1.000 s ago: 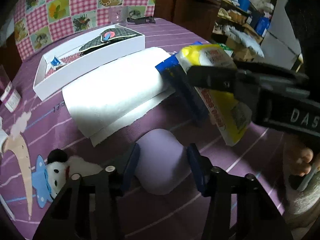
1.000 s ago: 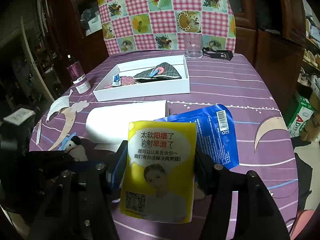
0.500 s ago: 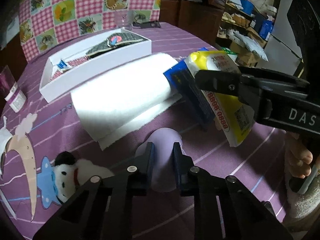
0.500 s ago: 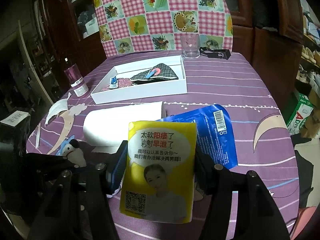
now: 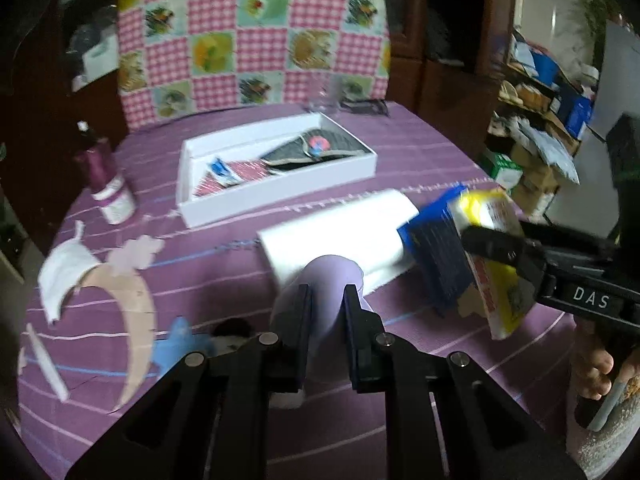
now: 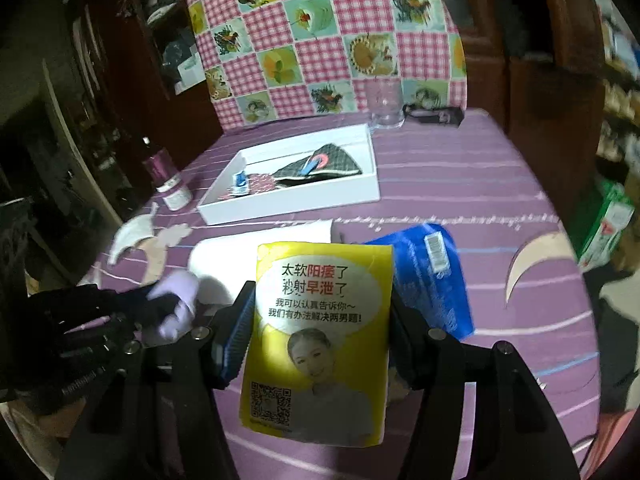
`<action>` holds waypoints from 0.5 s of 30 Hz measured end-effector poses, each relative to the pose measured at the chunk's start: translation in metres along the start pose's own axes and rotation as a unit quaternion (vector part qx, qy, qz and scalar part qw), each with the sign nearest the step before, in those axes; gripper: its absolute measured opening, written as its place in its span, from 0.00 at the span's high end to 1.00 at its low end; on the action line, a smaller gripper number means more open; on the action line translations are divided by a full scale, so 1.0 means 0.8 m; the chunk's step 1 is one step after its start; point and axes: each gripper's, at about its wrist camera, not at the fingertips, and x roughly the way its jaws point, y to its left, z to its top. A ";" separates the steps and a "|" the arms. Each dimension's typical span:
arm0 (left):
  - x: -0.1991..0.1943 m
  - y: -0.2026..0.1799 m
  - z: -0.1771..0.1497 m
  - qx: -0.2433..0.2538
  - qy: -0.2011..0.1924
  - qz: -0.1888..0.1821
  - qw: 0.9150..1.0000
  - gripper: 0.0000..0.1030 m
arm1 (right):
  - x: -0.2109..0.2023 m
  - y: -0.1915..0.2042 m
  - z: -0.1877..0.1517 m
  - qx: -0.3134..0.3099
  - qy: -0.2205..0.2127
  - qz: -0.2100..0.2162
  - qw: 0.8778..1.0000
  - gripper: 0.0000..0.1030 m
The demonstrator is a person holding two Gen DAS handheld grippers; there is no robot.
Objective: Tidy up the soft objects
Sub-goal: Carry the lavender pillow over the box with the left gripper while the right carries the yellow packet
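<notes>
My left gripper [image 5: 326,300] is shut on a lilac soft lump [image 5: 330,276], held up off the purple tablecloth; the right wrist view shows that same lump [image 6: 176,300] at the lower left. My right gripper [image 6: 320,296] is shut on a yellow tissue pack [image 6: 320,320] with printed text and a portrait, gripped across its width. From the left wrist view the yellow pack [image 5: 492,240] hangs at the right. A blue pack [image 6: 432,272] lies just beyond it. A white paper roll [image 5: 340,228] rests mid-table.
A white open box [image 5: 280,196] holding a checked cloth and small packets stands toward the back. A purple bottle [image 5: 108,184] is at the left, a glass [image 6: 384,104] behind the box. A small plush toy is mostly hidden behind my left fingers. A checked chair back is beyond.
My left gripper shut on the lilac lump and rose with it, so more of the table shows. The right gripper kept still, holding the yellow pack.
</notes>
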 end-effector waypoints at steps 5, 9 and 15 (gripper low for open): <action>-0.051 0.023 0.021 -0.023 -0.017 0.006 1.000 0.87 | -0.035 -0.004 0.018 0.028 0.012 0.031 0.999 0.41; -0.079 0.039 0.045 -0.030 -0.025 0.001 0.999 0.87 | -0.058 -0.005 0.046 0.038 0.009 0.014 0.999 0.41; -0.078 0.048 0.088 -0.034 -0.044 0.005 0.998 0.87 | -0.057 0.000 0.096 0.078 0.006 0.052 0.996 0.41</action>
